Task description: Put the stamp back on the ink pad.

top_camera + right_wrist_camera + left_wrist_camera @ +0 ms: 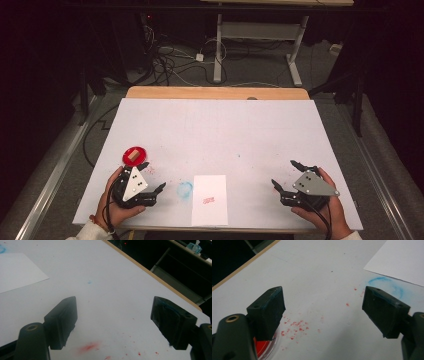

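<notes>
A red round dish (135, 154) with a small wooden block (132, 157) on it sits at the table's left front. Just behind it toward the person, my left gripper (153, 176) rests open on the table, nothing between its jaws; the dish's edge (265, 350) peeks from under its left jaw. A white sheet of paper (209, 199) bearing a small red stamp mark (208, 200) lies at the front middle, its corner (402, 260) in the left gripper view. My right gripper (285, 174) stands open and empty at the right front.
The table is covered by a white board (220, 130) with a wooden edge (215, 92) at the far side. A blue smudged ring (184, 190) lies left of the paper, and red flecks (294, 327) dot the surface. Cables and a desk frame (260, 45) stand on the floor beyond.
</notes>
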Demonstrator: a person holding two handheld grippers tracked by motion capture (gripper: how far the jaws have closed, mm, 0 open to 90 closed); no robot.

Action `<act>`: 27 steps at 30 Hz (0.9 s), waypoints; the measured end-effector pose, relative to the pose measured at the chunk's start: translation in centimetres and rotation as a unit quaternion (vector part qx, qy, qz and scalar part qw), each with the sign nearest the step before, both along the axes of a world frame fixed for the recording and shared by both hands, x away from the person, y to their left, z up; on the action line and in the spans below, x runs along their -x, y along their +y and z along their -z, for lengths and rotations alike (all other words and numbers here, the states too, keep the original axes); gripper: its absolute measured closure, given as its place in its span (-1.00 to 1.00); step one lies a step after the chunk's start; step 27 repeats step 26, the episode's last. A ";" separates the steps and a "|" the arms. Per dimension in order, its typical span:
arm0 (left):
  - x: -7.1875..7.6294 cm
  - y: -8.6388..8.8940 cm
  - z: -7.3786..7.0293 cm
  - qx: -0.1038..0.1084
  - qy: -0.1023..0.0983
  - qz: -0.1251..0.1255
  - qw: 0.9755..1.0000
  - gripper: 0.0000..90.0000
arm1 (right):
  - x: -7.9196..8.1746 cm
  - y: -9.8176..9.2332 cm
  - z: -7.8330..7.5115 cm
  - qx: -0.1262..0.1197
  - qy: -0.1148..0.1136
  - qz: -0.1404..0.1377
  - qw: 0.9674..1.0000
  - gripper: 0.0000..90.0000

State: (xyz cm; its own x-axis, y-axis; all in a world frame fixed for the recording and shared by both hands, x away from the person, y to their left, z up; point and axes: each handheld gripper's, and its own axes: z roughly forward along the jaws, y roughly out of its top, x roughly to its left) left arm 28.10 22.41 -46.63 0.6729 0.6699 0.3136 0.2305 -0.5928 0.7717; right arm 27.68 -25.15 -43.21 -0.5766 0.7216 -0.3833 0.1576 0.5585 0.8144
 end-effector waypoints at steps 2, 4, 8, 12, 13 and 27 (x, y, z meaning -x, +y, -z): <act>0.0 0.0 0.0 0.000 0.000 0.000 1.000 -0.61 | 0.0 0.0 0.0 0.000 0.000 0.000 1.000 -0.52; 0.0 0.0 0.0 0.000 0.000 0.000 1.000 -0.61 | -0.1 -0.1 0.0 0.001 0.000 -0.001 1.000 -0.52; -0.1 -0.1 0.0 -0.001 0.001 0.000 1.000 -0.61 | 0.0 0.0 0.0 0.003 -0.001 0.000 1.000 -0.52; -0.1 -0.1 0.0 -0.001 0.001 -0.001 1.000 -0.61 | 0.0 0.0 0.0 0.004 -0.001 -0.001 1.000 -0.52; -0.1 -0.1 0.0 0.000 0.001 -0.001 1.000 -0.61 | 0.0 -0.1 0.0 0.004 -0.001 -0.001 1.000 -0.52; -0.8 -0.4 -0.1 0.001 0.008 0.000 1.000 -0.62 | -0.3 -0.3 0.2 -0.001 0.003 0.000 1.000 -0.52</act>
